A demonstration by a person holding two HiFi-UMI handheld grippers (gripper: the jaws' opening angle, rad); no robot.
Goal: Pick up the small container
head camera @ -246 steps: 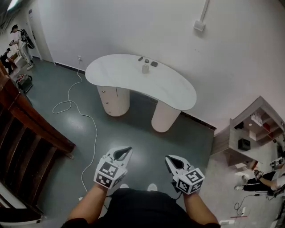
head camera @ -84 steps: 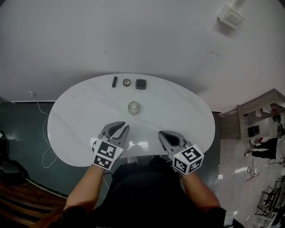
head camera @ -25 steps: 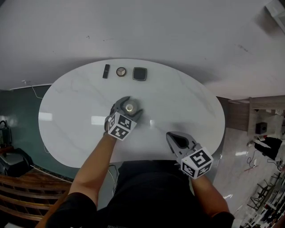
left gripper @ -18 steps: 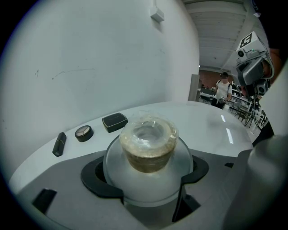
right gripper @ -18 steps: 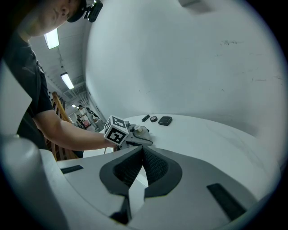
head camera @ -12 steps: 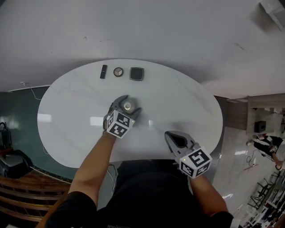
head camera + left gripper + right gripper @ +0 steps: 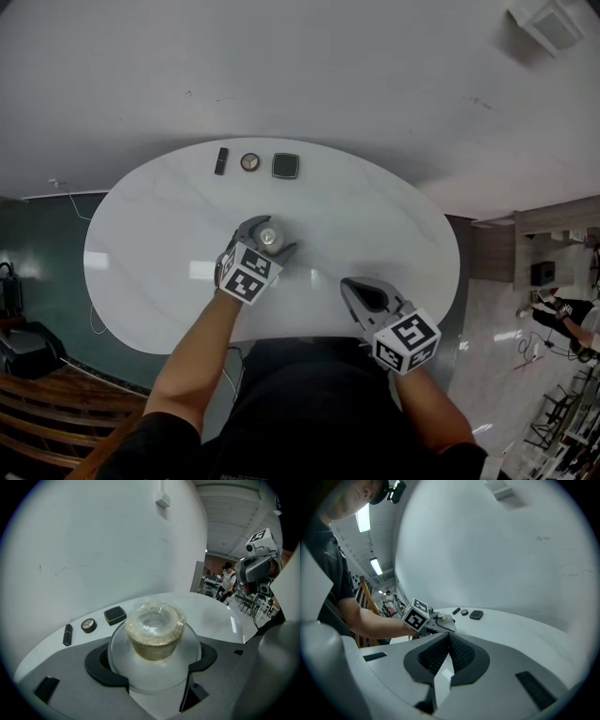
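The small container (image 7: pixel 269 236) is a clear, rounded jar with a tan ring-shaped top, near the middle of the white oval table (image 7: pixel 375 216). My left gripper (image 7: pixel 272 234) is shut on the small container. In the left gripper view the black pads (image 7: pixel 101 667) press the clear body of the container (image 7: pixel 154 630) from both sides, inside the left gripper (image 7: pixel 152 667). I cannot tell whether the container is off the table. My right gripper (image 7: pixel 354 291) hangs over the table's near edge, shut and empty, and its jaws meet in the right gripper view (image 7: pixel 449 656).
At the table's far edge lie a black stick (image 7: pixel 220 160), a round compact (image 7: pixel 249 162) and a black square case (image 7: pixel 285 166). A white wall rises behind the table. Dark floor lies to the left, and a shelf unit (image 7: pixel 553 244) stands to the right.
Since 3.4 s ago my left gripper reached forward to the container. Over the last second it stays round it at about the same spot. The right gripper has drifted slightly left.
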